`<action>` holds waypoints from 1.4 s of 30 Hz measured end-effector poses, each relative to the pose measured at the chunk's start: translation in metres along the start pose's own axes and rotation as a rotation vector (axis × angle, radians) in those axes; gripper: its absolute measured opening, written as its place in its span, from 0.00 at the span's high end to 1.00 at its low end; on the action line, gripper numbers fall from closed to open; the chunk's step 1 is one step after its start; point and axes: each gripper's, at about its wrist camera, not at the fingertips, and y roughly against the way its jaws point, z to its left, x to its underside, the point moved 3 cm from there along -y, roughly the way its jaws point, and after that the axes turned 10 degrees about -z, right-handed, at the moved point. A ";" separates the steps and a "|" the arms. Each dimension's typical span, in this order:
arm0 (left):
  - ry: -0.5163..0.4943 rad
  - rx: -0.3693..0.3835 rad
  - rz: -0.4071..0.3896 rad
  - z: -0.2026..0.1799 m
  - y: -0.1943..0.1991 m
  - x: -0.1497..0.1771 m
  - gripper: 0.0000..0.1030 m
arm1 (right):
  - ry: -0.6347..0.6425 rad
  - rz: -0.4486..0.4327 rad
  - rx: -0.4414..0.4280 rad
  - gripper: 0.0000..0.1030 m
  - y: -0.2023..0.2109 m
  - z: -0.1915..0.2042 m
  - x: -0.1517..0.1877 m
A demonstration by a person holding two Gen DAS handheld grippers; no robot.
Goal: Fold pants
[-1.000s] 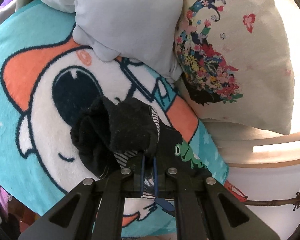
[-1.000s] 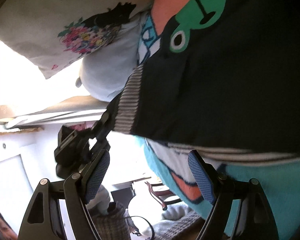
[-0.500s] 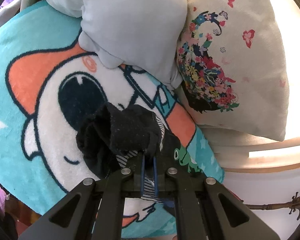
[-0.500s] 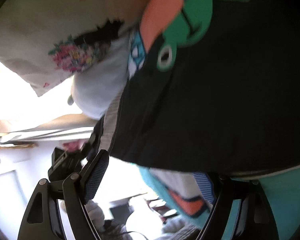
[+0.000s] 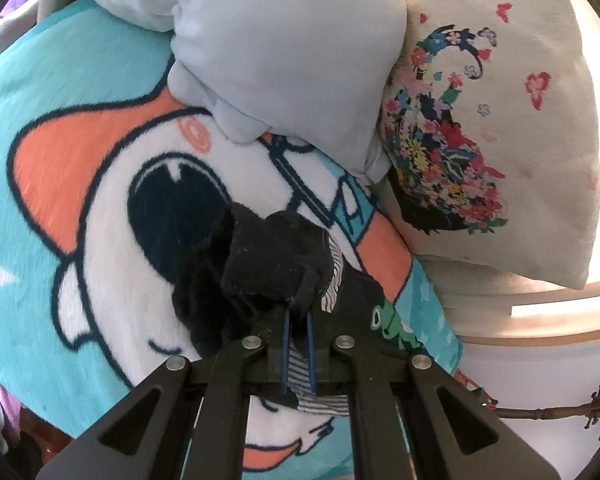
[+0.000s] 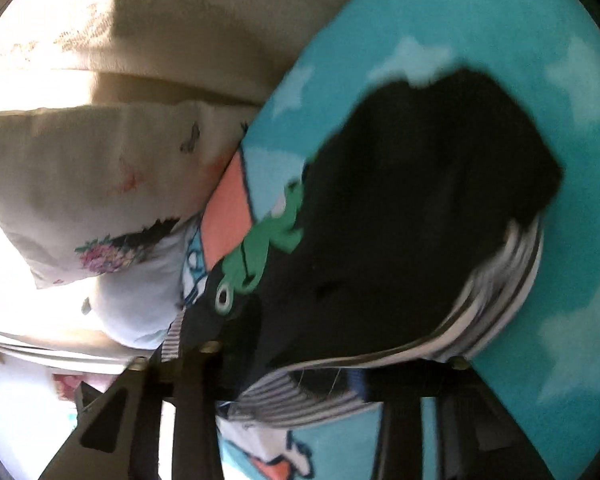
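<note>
1. Here, nearest the left wrist camera, the left gripper (image 5: pixel 298 334) is clenched: its blue pads stand almost together with a fold of the black pants (image 5: pixel 268 264) and their striped waistband pinched between them.
2. Just ahead of those fingertips the pants bunch up in a dark heap, with a green frog print (image 5: pixel 388 322) showing to the right of the jaws.
3. Under and around the heap lies a teal cartoon blanket (image 5: pixel 80 240), spreading left of and beyond the gripper.
4. Farther ahead a pale blue pillow (image 5: pixel 284 48) lies on the blanket's far edge, and a cream floral pillow (image 5: pixel 500 152) leans against it ahead and to the right.
5. In the right wrist view, which is blurred, the right gripper (image 6: pixel 300 396) is closing; the striped waistband (image 6: pixel 496 304) lies across its fingers, but whether the pads already press it I cannot tell.
6. Beyond it the pants (image 6: pixel 412 208) spread over the blanket (image 6: pixel 500 40), with the floral pillow (image 6: pixel 100 184) to the left.
</note>
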 end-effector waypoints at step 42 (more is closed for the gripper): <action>-0.267 0.031 0.073 0.030 -0.021 -0.037 0.46 | 0.232 -0.173 0.336 0.28 0.057 -0.014 -0.031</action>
